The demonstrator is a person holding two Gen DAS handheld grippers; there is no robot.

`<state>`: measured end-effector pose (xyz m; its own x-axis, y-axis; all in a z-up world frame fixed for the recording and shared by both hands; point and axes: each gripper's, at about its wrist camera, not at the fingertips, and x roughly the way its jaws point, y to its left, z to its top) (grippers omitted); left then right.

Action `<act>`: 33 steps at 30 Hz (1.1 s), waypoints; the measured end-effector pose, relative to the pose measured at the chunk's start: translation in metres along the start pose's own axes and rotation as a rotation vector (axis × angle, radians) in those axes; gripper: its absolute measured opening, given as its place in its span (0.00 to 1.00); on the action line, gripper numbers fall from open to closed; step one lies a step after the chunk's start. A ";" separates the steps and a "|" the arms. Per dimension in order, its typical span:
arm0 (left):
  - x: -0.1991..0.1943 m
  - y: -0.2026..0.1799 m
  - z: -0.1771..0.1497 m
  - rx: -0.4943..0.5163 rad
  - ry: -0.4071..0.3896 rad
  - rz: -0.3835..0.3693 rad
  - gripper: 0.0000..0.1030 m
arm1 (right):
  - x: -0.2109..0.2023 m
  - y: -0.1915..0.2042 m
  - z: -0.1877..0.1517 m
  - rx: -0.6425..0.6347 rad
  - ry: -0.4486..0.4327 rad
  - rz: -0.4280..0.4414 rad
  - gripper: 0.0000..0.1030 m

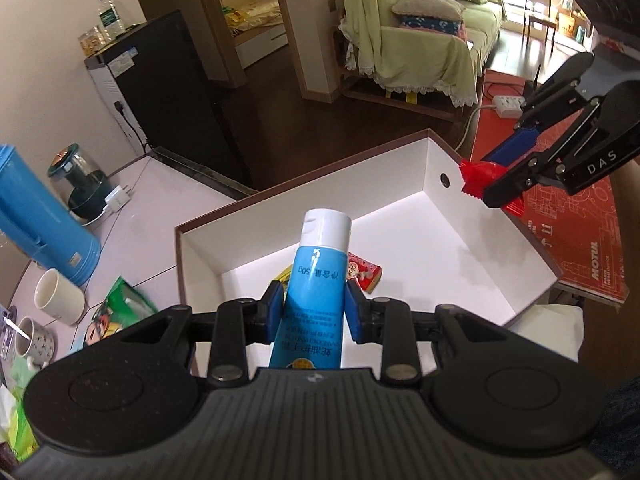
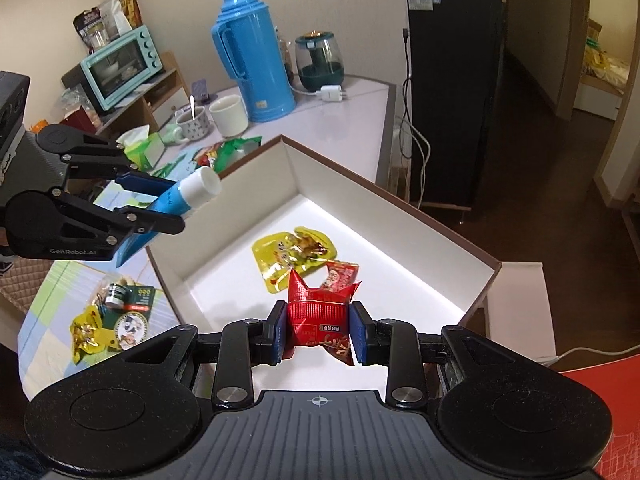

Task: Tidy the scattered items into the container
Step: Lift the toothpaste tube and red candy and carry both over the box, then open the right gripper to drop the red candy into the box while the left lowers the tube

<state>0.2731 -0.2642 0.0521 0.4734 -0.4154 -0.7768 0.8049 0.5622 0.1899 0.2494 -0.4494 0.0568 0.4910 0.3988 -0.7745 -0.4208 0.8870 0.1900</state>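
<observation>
The left tongs (image 1: pixel 314 312) pinch a blue tube (image 1: pixel 314 280), its long axis running forward along them, cap out over the white box (image 1: pixel 440 168). The right tongs (image 2: pixel 319 330) pinch a red packet (image 2: pixel 318 316); the box floor lies just below, two packets ahead.

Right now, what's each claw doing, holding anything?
Left claw: closed on the blue hand cream tube, above the white box.
Right claw: closed on a red snack packet, over the box.
</observation>
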 end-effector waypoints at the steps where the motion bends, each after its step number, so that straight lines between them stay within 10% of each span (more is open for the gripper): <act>1: 0.005 -0.001 0.002 0.004 0.006 -0.003 0.27 | 0.003 -0.003 0.002 -0.002 0.009 0.005 0.30; 33: 0.138 -0.008 -0.007 0.190 0.283 -0.152 0.27 | 0.130 -0.026 0.016 -0.280 0.347 0.116 0.31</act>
<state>0.3296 -0.3207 -0.0612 0.2475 -0.2550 -0.9347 0.9231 0.3552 0.1475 0.3362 -0.4169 -0.0393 0.1638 0.3477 -0.9232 -0.6714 0.7250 0.1539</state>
